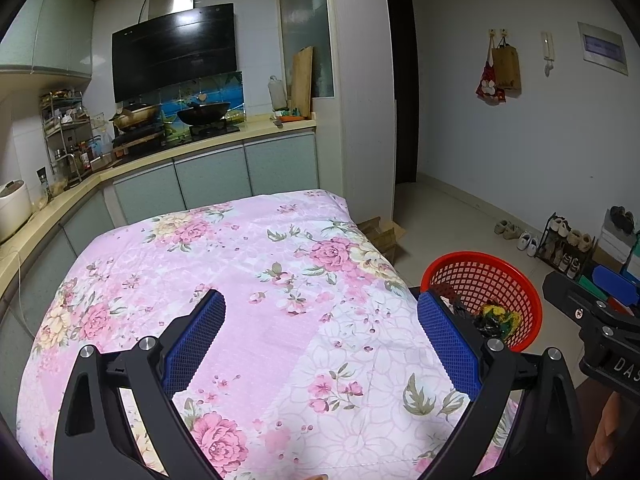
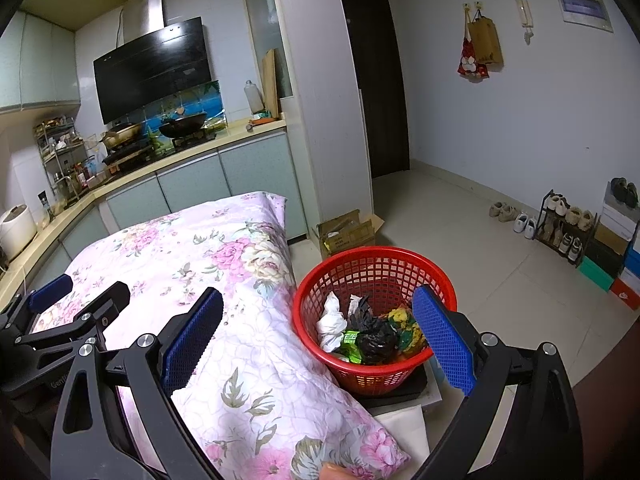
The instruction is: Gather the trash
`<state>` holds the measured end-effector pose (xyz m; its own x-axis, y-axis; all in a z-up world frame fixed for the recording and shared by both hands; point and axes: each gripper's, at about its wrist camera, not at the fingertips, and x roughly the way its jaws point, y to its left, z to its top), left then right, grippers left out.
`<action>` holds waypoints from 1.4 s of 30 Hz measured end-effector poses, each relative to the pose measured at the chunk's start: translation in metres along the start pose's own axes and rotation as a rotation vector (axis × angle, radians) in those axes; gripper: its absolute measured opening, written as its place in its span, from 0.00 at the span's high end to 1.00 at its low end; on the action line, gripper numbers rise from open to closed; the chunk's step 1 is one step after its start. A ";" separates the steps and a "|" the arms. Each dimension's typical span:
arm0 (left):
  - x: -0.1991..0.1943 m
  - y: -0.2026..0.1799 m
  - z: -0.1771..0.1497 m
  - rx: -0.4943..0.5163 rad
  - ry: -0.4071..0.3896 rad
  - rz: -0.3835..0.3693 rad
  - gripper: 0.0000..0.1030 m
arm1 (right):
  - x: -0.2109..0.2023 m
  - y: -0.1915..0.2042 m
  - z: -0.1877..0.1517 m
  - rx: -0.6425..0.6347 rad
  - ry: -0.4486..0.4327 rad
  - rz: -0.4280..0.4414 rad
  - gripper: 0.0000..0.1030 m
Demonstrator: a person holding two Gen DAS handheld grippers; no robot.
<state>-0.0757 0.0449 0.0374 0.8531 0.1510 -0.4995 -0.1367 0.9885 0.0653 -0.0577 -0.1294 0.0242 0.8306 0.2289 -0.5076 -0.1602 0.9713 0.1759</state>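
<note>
A red mesh basket (image 2: 316,300) (image 1: 520,280) stands beside the right edge of the table. It holds crumpled white paper (image 2: 331,320), a black bag (image 2: 376,340), a green wrapper (image 2: 352,338) and yellow-green scraps (image 2: 406,322). My left gripper (image 1: 320,344) hovers open over the pink floral cloth (image 1: 248,280), nothing between its blue pads. My right gripper (image 2: 318,344) is open too, straddling the cloth's edge and the basket, holding nothing. Each gripper shows at the edge of the other's view: the right one (image 1: 600,304), the left one (image 2: 76,296).
The floral cloth (image 2: 200,272) covers the whole table. Kitchen counter with stove and woks (image 1: 200,120) runs behind and to the left. A cardboard box (image 2: 348,232) sits on the floor past the basket. A shoe rack (image 2: 568,228) and boxes line the right wall.
</note>
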 end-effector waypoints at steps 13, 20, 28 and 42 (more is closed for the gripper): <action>-0.001 -0.004 -0.001 0.005 -0.004 -0.001 0.09 | 0.000 -0.001 0.001 -0.001 -0.001 0.001 0.10; -0.001 -0.005 0.000 0.010 -0.009 -0.006 0.09 | 0.000 -0.001 0.001 0.000 0.001 0.001 0.10; -0.004 0.000 -0.001 -0.006 -0.002 -0.031 0.09 | 0.000 -0.001 0.001 -0.002 0.001 0.001 0.10; -0.012 0.099 -0.034 -0.140 0.074 0.055 0.09 | -0.001 0.088 -0.090 -0.192 0.077 0.192 0.10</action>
<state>-0.1168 0.1404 0.0205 0.8038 0.1980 -0.5610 -0.2552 0.9666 -0.0245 -0.1209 -0.0383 -0.0355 0.7334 0.4074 -0.5441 -0.4153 0.9023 0.1158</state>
